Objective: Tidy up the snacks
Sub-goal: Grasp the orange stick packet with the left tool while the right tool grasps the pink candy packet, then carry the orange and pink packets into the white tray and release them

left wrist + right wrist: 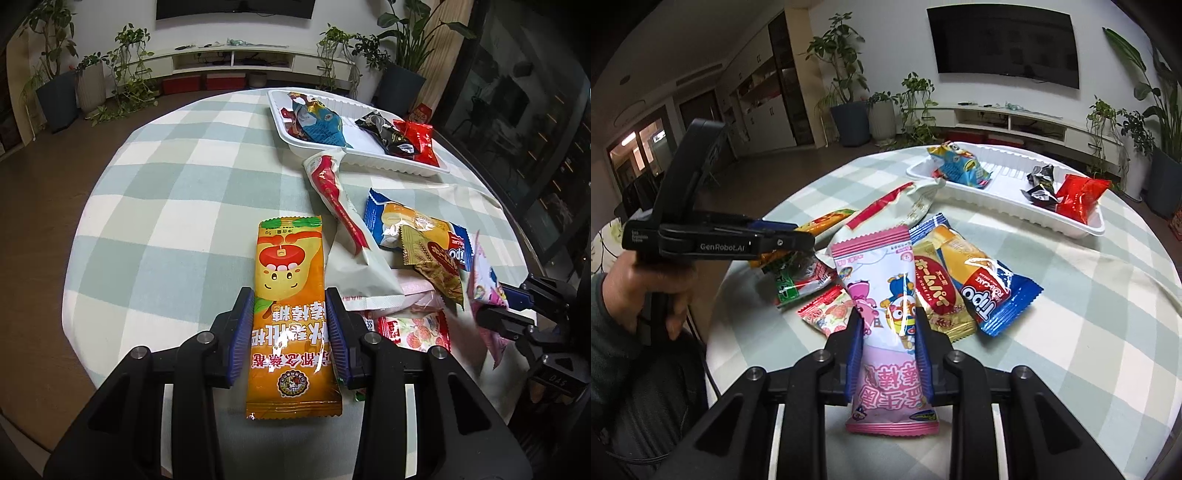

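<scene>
Left gripper (290, 325) clamped across the middle of an orange lollipop packet (290, 314); right gripper (889, 350) pinched on a pink lollipop packet (886, 295), near the loose pile of snacks. White tray (1015, 210) at far right, partly filled. Probably light, crinkly, slippery film around a hard sweet: best gripped mid-body across the width, firmly enough against sliding, not at the floppy sealed ends.
</scene>
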The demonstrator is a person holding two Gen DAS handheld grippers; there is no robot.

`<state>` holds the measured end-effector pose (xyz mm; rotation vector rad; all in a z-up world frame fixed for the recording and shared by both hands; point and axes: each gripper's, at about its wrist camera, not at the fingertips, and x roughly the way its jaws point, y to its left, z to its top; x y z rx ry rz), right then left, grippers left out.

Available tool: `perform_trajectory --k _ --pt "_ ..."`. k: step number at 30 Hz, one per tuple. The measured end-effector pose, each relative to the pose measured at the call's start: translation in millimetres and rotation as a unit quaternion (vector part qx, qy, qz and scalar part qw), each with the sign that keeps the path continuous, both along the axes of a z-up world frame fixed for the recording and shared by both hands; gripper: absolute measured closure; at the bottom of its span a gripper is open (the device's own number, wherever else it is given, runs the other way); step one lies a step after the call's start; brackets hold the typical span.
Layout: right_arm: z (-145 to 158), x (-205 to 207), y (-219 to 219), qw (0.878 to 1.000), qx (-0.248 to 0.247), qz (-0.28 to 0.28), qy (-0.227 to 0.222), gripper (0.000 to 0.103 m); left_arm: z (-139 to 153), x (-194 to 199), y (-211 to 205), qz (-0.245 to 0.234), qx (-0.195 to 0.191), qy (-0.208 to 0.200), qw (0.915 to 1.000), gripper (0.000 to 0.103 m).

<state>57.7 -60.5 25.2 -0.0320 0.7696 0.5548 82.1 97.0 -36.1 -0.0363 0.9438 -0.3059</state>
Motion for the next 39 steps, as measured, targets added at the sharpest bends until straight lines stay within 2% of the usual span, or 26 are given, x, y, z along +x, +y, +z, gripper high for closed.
perform_trajectory --k 10,18,24,31,36,39 --pt "14.2 -4.3 -27.9 0.998 0.045 -0.039 -0.007 0.075 17.3 -22.8 4.6 0.006 -0.025 -0.017 0.9995 0.067" --pt "41.2 11.5 -79.6 0.99 0.077 -0.116 -0.019 0.075 61.8 -10.5 -1.7 -0.003 -0.036 -0.052 0.998 0.067" --pt "80.2 35.5 -118.8 0.984 0.074 -0.158 -0.047 0.075 106.0 23.9 -20.1 -0.022 -0.041 -0.084 0.9954 0.067" --pt "121.5 94.6 -136.6 0.977 0.088 -0.188 -0.056 0.075 155.3 95.7 -57.4 -0.043 -0.033 -0.106 0.9929 0.067" --pt "130.7 152.4 -122.1 0.976 0.094 -0.188 -0.048 0.075 167.2 151.3 -88.5 -0.049 -0.023 -0.098 0.9937 0.067" --pt "125.0 182.6 -105.7 0.978 0.086 -0.184 -0.038 0.075 159.7 188.3 -101.5 -0.046 -0.028 -0.079 0.9954 0.067"
